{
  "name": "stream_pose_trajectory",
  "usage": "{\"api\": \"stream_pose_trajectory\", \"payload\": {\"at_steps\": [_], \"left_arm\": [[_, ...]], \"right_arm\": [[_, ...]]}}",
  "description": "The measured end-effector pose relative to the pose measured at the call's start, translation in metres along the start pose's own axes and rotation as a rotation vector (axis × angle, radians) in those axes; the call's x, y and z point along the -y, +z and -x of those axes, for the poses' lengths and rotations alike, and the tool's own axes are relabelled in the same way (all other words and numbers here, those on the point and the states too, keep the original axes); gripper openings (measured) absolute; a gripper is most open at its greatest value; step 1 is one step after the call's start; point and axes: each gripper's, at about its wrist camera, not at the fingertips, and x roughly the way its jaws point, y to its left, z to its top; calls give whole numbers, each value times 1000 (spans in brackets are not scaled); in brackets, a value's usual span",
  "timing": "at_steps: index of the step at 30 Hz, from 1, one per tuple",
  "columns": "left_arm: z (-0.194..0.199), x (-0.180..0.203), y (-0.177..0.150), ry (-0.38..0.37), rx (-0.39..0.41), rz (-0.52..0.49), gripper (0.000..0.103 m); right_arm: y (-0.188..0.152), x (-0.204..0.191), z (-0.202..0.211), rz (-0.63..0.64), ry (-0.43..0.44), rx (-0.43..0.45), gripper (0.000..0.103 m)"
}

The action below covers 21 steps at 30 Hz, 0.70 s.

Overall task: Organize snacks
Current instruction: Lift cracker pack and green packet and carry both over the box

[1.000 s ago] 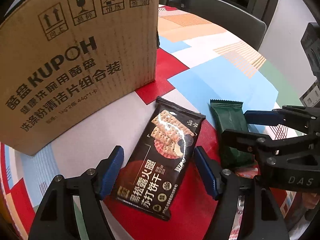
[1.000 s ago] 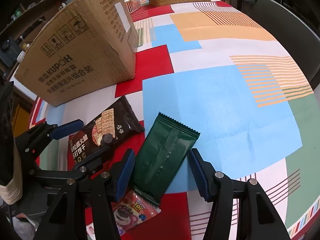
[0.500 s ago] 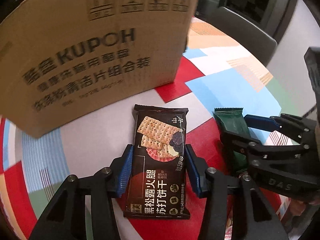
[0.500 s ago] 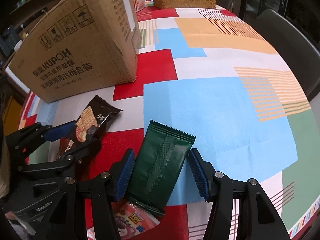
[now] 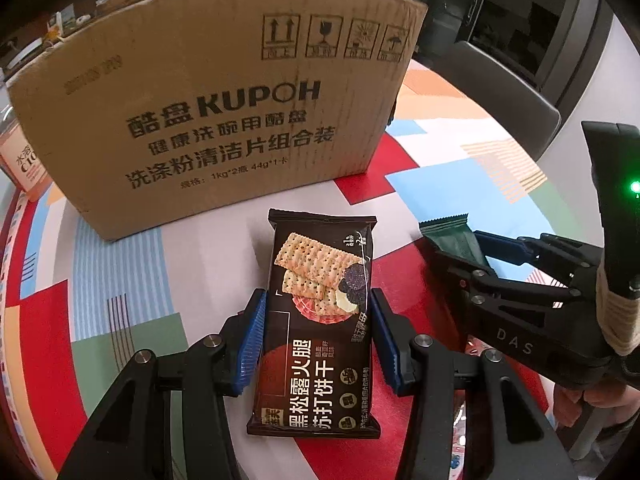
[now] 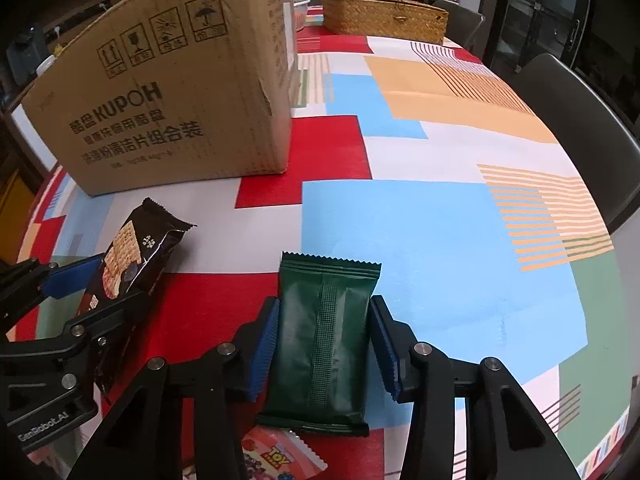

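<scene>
Tablecloth (image 6: 420,232): patchwork of red, blue, white, orange and green blocks, covering a round table; dark chairs stand behind it.

Cardboard box (image 5: 224,120): large, brown, printed "KUPOH" with handling symbols; stands on the cloth at the rear left, well behind both packets.

Wicker basket (image 6: 384,14): lidded, woven, at the far edge of the table beyond the box.

Cracker packet (image 5: 320,320): dark brown wrapper picturing soda crackers, label side up, lengthwise between the blue pads of the left gripper (image 5: 318,344). Both pads press against its long edges, so the jaws are clamped on it. In the right wrist view its far end tilts up off the cloth.

Green packet (image 6: 324,340): plain dark green wrapper, back seam up, serrated end pointing away. It sits between the pads of the right gripper (image 6: 324,348); the left pad touches its edge, the right pad lies just beside the other edge, and firm contact there cannot be confirmed.

Pink packet (image 6: 280,454): cartoon print, lying on the cloth under the near end of the green packet.

Both grippers sit side by side, near each other.
</scene>
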Motion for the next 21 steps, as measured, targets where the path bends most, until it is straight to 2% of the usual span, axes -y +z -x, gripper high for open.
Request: {"api": "stream_pose_trajectory", "payload": {"at_steps": [10, 21], "left_arm": [[32, 3, 2, 2, 78, 24, 49], [79, -2, 12, 43, 191, 32, 49]], "right_arm": [[6, -1, 28, 13, 28, 70, 45], [21, -7, 65, 24, 64, 165, 45]]}}
